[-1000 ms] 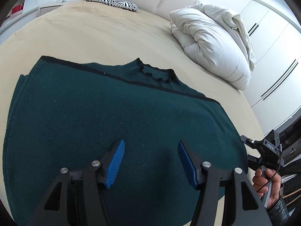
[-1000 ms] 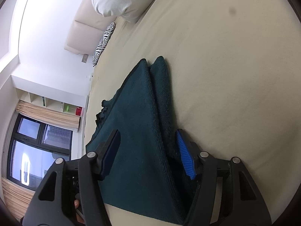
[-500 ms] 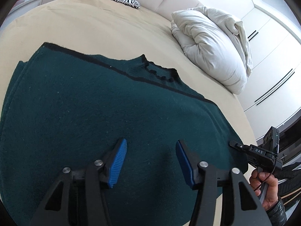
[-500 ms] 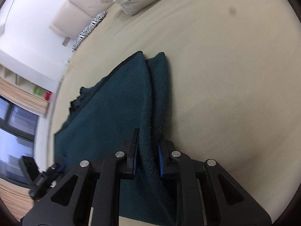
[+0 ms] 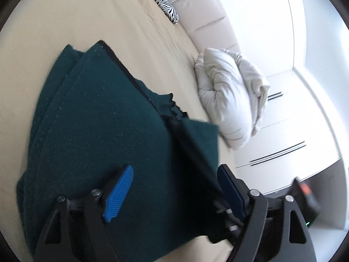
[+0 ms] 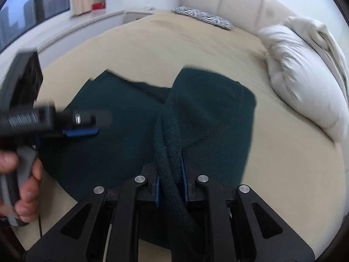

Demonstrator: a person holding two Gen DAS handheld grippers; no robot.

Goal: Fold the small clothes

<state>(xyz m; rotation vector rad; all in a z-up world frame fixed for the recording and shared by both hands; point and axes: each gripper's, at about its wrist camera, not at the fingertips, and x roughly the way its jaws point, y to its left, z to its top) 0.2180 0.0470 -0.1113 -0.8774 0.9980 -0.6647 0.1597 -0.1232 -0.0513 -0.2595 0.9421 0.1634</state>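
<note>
A dark green sweater (image 5: pixel 98 135) lies on the beige bed (image 5: pixel 65 28), its black-trimmed neck (image 5: pixel 170 107) toward the headboard. My right gripper (image 6: pixel 170 174) is shut on the sweater's side edge and holds it lifted, so that a flap (image 6: pixel 209 109) hangs over the flat part (image 6: pixel 117 118). My left gripper (image 5: pixel 174 193) hovers low over the sweater's body with its jaws opening. Its blue pads (image 5: pixel 118 193) press on nothing, though the raised edge (image 5: pixel 196 152) crosses the view between them. In the right wrist view the left gripper (image 6: pixel 96 124) is at the left, held by a hand (image 6: pixel 26 185).
A crumpled white duvet (image 5: pixel 231 100) lies on the bed to the right of the sweater. A zebra-striped cushion (image 5: pixel 162 0) rests against the padded headboard (image 5: pixel 209 19). White wardrobe doors (image 5: pixel 294 131) stand beyond the bed's right edge. A window and a sill (image 6: pixel 65 28) run along the left.
The right gripper shut on the sweater's side edge, rolled upright and swung it up over the body. The left gripper rolled, shifted across the sweater and spread its jaws wider.
</note>
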